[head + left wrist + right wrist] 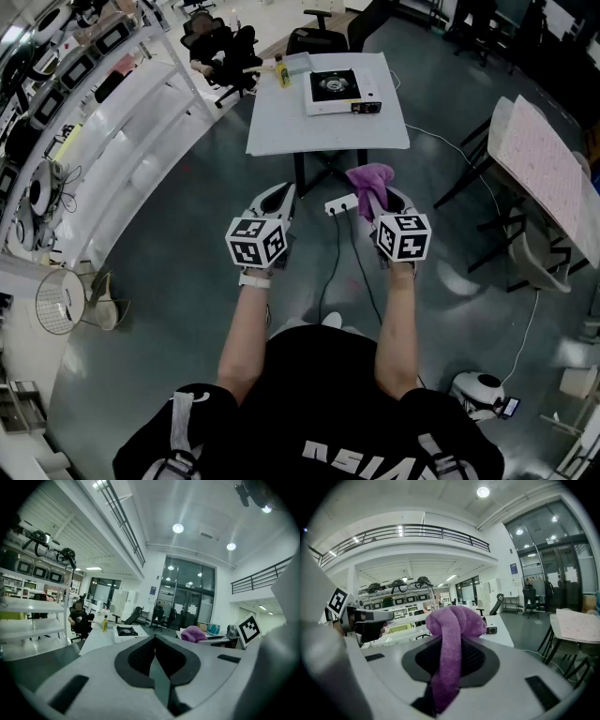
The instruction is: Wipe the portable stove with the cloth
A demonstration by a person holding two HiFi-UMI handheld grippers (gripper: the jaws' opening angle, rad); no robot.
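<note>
Floor [159,309], grey and glossy, fills most of the head view, with long white shelving [112,122] running along its left side. Ahead stands the white bench [281,122], and a second table [544,159] with a pale patterned top sits off to the right. The portable stove [339,91] rests on the far half of the bench, near its right edge, well apart from both grippers. A person sits in a dark chair [217,56] beyond the bench's left corner.

The person holding the tools stands back from the bench with both forearms stretched forward side by side. The left gripper [278,202] has its jaws together with nothing between them, as its own view shows. The right gripper [392,202] has its jaws clamped on the purple cloth [368,183]. In the right gripper view the cloth [454,620] runs up between the pads and bunches into a rounded wad beyond the tips.

A white power strip [340,203] lies on the floor between the two grippers, with dark cables trailing from it. A small yellow bottle [282,73] stands on the bench just left of the stove.
</note>
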